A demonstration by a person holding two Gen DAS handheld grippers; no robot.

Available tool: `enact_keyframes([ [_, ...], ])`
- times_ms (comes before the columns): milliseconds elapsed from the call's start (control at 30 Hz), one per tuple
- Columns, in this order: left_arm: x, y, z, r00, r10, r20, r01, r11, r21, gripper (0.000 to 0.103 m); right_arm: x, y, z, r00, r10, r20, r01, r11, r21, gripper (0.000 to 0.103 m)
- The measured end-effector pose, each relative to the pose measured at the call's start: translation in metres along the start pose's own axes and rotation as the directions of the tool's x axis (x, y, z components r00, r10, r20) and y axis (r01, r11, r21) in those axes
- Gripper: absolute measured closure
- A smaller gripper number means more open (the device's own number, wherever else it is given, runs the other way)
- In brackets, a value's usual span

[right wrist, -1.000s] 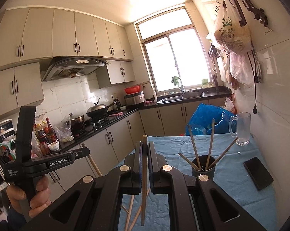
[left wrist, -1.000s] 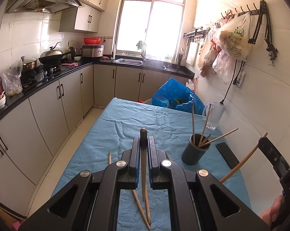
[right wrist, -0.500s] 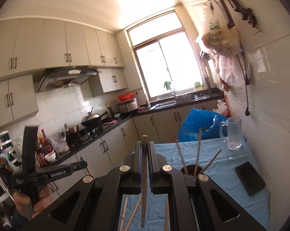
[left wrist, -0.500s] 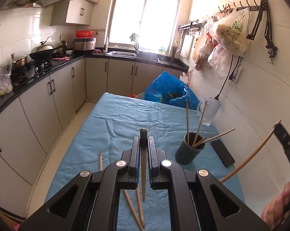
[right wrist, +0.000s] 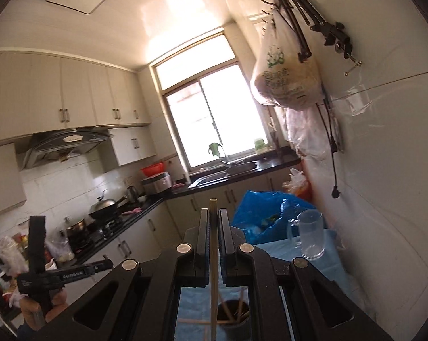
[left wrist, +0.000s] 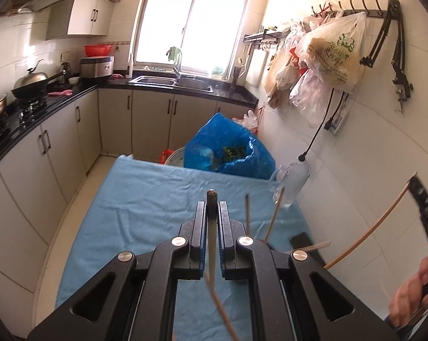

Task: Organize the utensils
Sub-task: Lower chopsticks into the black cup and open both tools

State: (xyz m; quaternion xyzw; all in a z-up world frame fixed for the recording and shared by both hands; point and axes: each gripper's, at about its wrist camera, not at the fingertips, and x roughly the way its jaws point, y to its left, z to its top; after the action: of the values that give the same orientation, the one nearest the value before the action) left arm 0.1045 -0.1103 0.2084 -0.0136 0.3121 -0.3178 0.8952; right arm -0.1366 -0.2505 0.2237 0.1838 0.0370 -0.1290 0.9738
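My left gripper (left wrist: 212,207) is shut on a dark-tipped wooden chopstick (left wrist: 211,244) held upright above the blue-covered table (left wrist: 145,193). My right gripper (right wrist: 213,216) is shut on a pale chopstick (right wrist: 213,278) whose lower end hangs just above the dark utensil cup (right wrist: 233,316). The cup holds several chopsticks; their tops (left wrist: 275,216) rise behind my left gripper, and the cup is hidden in that view. The right gripper (left wrist: 422,199) with its chopstick also shows at the right edge of the left wrist view.
A glass mug (right wrist: 310,236) stands at the table's far right by the tiled wall. A black phone (left wrist: 302,240) lies near the cup. A blue bag (left wrist: 228,147) sits beyond the table. Loose chopsticks (left wrist: 222,309) lie below my left gripper. Counters run along the left.
Both grippers have risen and moved forward toward the cup, each keeping its chopstick. The right gripper's chopstick tip now hangs over the cup's mouth.
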Motion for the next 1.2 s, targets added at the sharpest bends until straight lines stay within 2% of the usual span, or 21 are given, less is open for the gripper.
enact_keyframes([
  [133,0.023,-0.017,0.024,0.999,-0.039,-0.008,0.039,0.999,-0.003,0.096,0.032,-0.008,0.006,0.999,-0.040,-0.016,0.040,0.999,-0.006,0.097],
  [300,0.051,-0.032,0.037,0.996,-0.082,-0.029,0.082,0.997,-0.009,0.096,0.071,-0.019,-0.001,0.996,-0.065,-0.053,0.065,0.998,-0.006,0.097],
  [567,0.086,-0.037,0.022,0.989,-0.113,-0.099,0.113,0.994,-0.001,0.096,0.113,-0.029,-0.032,0.986,-0.095,-0.136,0.092,0.995,-0.034,0.097],
  [867,0.111,-0.035,0.005,0.983,-0.092,-0.157,0.093,0.996,-0.001,0.096,0.133,-0.041,-0.058,0.969,-0.106,-0.225,0.102,0.994,-0.028,0.097],
  [900,0.111,-0.036,0.004,0.983,-0.092,-0.159,0.094,0.996,0.002,0.096,0.133,-0.042,-0.058,0.968,-0.102,-0.230,0.100,0.995,-0.021,0.096],
  [967,0.110,-0.036,0.004,0.982,-0.093,-0.162,0.096,0.995,0.006,0.095,0.133,-0.044,-0.057,0.968,-0.098,-0.233,0.097,0.995,-0.016,0.086],
  [1000,0.109,-0.036,0.004,0.982,-0.097,-0.163,0.099,0.995,0.003,0.091,0.130,-0.044,-0.055,0.969,-0.098,-0.227,0.097,0.995,-0.014,0.082],
  [1033,0.108,-0.036,0.005,0.981,-0.104,-0.164,0.105,0.995,-0.003,0.082,0.128,-0.044,-0.053,0.971,-0.095,-0.220,0.095,0.995,-0.013,0.073],
  [1067,0.106,-0.035,0.005,0.982,-0.104,-0.159,0.104,0.995,-0.005,0.080,0.125,-0.043,-0.051,0.974,-0.089,-0.211,0.089,0.996,-0.010,0.065],
  [1200,0.093,-0.028,0.005,0.986,-0.098,-0.137,0.097,0.995,-0.015,0.079,0.106,-0.042,-0.043,0.981,-0.093,-0.172,0.094,0.996,-0.004,0.064],
])
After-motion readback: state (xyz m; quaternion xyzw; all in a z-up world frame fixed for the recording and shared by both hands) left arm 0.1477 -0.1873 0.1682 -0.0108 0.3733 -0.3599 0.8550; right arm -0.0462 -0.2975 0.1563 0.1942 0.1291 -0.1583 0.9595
